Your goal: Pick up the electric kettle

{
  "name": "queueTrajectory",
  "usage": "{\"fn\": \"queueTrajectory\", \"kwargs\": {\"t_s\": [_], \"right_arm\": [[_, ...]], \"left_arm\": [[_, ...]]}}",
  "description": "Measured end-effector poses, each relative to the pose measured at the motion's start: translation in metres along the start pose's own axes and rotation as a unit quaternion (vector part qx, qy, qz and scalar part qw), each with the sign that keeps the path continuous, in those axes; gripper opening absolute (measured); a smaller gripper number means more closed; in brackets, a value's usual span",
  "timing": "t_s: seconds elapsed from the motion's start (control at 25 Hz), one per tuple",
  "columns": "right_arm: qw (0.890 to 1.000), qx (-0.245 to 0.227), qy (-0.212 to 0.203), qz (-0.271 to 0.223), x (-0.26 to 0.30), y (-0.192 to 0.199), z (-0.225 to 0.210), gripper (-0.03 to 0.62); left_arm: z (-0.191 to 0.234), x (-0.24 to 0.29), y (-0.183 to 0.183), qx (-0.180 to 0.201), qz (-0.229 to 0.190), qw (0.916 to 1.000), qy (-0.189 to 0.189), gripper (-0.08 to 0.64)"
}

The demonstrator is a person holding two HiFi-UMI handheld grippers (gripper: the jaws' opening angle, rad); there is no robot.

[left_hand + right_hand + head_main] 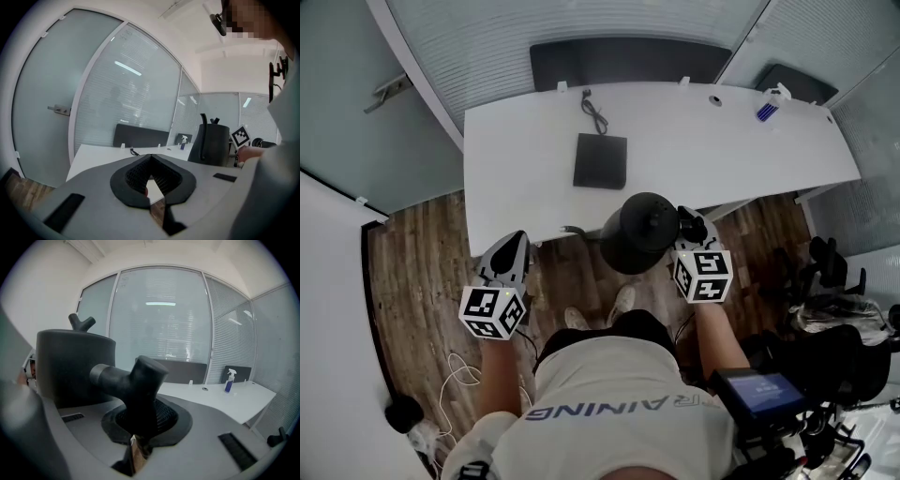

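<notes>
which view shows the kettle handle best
The right gripper view: the handle fills the middle, clamped in the jaws of the right gripper. The head view shows the kettle from above, its handle mostly hidden by that gripper. The left gripper view shows its side and spout.

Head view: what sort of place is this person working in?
Probably an office or small meeting room: a long white desk stands against frosted glass walls with blinds, on a wood floor.
</notes>
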State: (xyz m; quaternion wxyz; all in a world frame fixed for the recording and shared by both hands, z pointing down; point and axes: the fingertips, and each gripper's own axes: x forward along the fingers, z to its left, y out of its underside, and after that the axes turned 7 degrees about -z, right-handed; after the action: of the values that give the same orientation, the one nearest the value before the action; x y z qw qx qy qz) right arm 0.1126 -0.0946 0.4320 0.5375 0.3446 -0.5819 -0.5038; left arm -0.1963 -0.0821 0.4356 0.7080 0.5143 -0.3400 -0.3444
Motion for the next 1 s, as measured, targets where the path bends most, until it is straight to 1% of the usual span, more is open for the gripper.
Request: {"fn": "queueTrajectory", "kwargs": {"t_s": [0.12, 0.24, 0.4, 0.64, 0.84, 1.0], "right_arm": [[1.0, -0.001, -0.009, 0.004, -0.011, -0.003, 0.006, 0.04], [1.0, 0.003, -0.02, 0.008, -0.017, -0.001, 0.009, 0.04], [0.999, 0.0, -0.037, -0.001, -0.016, -0.007, 0.007, 0.04], [0.999, -0.008, -0.047, -0.008, -0.019, -0.011, -0.021, 0.04], [0.999, -0.009, -0.049, -0.015, -0.018, -0.014, -0.041, 0.04], [0.999, -0.004, -0.046, -0.015, -0.017, -0.014, -0.051, 0.04]], "left_arm": [[-0.006, -0.002, -0.005, 0.009, -0.001, 1.0, 0.001, 0.014], [-0.011, -0.002, -0.006, 0.008, 0.001, 1.0, -0.001, 0.014], [-0.018, 0.009, -0.01, 0.013, -0.003, 0.9999, -0.009, 0.014], [-0.052, 0.028, -0.014, 0.03, -0.003, 0.9995, -0.006, 0.014], [-0.06, 0.032, -0.022, 0.036, -0.01, 0.9992, -0.017, 0.014], [-0.065, 0.035, -0.024, 0.037, -0.013, 0.9991, -0.017, 0.012]]}}
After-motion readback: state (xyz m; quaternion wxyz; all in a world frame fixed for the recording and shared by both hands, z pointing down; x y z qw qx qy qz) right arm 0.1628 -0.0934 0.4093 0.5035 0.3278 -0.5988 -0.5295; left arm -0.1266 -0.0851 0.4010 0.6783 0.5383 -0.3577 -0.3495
